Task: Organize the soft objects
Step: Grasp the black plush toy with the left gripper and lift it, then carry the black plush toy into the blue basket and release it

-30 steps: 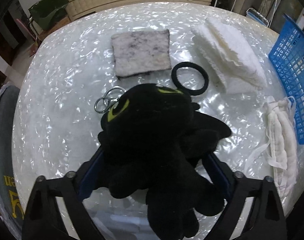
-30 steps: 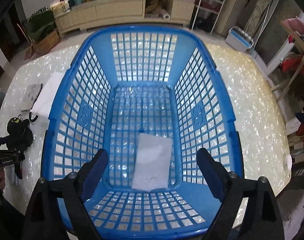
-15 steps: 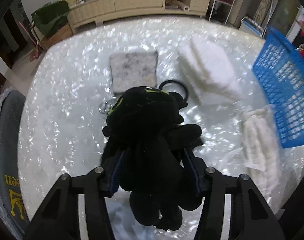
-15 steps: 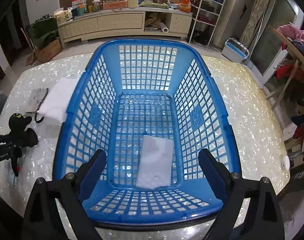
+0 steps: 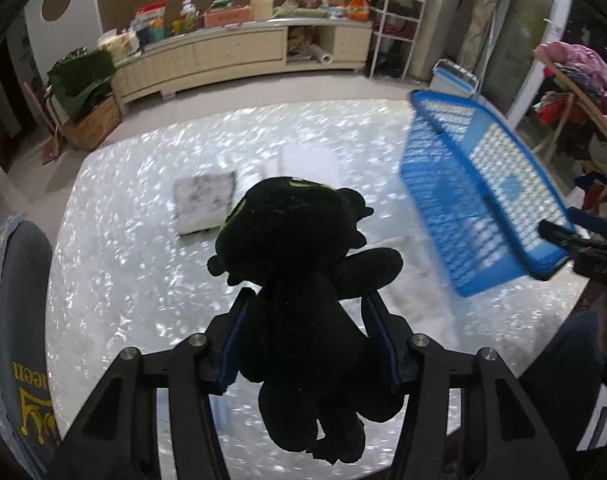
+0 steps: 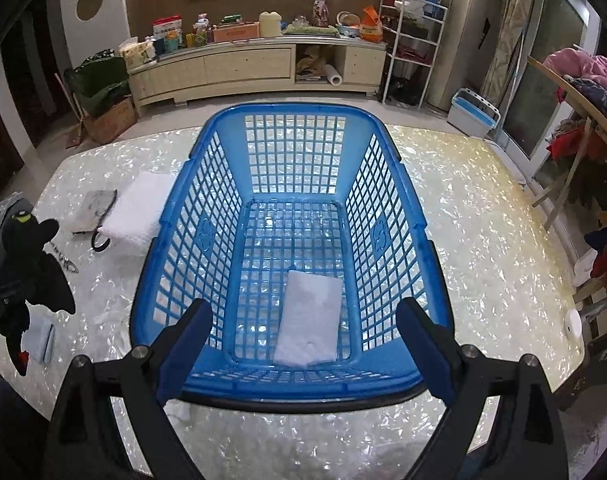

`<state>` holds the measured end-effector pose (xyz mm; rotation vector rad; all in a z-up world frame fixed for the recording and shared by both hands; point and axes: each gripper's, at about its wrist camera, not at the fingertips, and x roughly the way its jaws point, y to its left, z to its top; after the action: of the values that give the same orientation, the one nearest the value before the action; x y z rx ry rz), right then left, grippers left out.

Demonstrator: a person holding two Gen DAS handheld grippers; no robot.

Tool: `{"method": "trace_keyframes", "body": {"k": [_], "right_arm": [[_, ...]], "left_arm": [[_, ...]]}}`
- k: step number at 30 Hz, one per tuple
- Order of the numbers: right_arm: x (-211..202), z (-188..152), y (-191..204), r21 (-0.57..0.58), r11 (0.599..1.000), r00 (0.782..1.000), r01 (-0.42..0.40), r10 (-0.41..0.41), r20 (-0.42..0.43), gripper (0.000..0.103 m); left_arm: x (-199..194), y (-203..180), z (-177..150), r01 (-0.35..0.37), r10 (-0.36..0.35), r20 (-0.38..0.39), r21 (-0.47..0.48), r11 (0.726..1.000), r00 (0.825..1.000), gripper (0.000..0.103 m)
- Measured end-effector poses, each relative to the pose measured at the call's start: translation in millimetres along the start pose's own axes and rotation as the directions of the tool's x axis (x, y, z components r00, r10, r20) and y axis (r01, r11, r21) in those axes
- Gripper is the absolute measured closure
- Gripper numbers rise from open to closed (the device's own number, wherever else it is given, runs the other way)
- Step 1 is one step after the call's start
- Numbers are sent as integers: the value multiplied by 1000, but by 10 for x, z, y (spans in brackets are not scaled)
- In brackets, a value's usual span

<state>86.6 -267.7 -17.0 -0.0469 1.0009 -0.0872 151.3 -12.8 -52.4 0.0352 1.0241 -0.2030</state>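
Note:
A black plush toy [image 5: 295,232] with green eyes hangs above the white table [image 5: 123,240], and my left gripper [image 5: 306,304] is shut on its body. The right wrist view shows that toy [image 6: 27,264] at the far left. A blue plastic basket [image 6: 295,110] stands on the table with one white cloth [image 6: 315,300] lying on its bottom. My right gripper [image 6: 305,312] is open, its fingers spread over the basket's near rim with nothing between them. In the left wrist view the basket [image 5: 463,200] is at the right.
On the table left of the basket lie a grey felt square [image 6: 93,210], a folded white towel [image 6: 139,208], a black hair band [image 6: 101,242] and a key ring [image 6: 65,262]. A grey chair back [image 5: 15,320] stands by the table's left edge.
My left gripper closed on the plush toy and lifted it off the table, swinging toward the basket. The right gripper drew back a little from the basket and stayed open.

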Motion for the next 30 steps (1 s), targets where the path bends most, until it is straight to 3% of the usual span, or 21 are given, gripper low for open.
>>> {"method": "trace_keyframes", "body": {"k": [18,30], "right_arm": [[-182,-16,-356,20,998,999,-54,54,3,10],[-119,75,-612,58,997,998,-59,58,18,10]], "left_arm": [[-379,-1045,487,93,-103,93,104,990,990,51],[-172,-1554,923,147,-171,80,242,959,982,51]]}}
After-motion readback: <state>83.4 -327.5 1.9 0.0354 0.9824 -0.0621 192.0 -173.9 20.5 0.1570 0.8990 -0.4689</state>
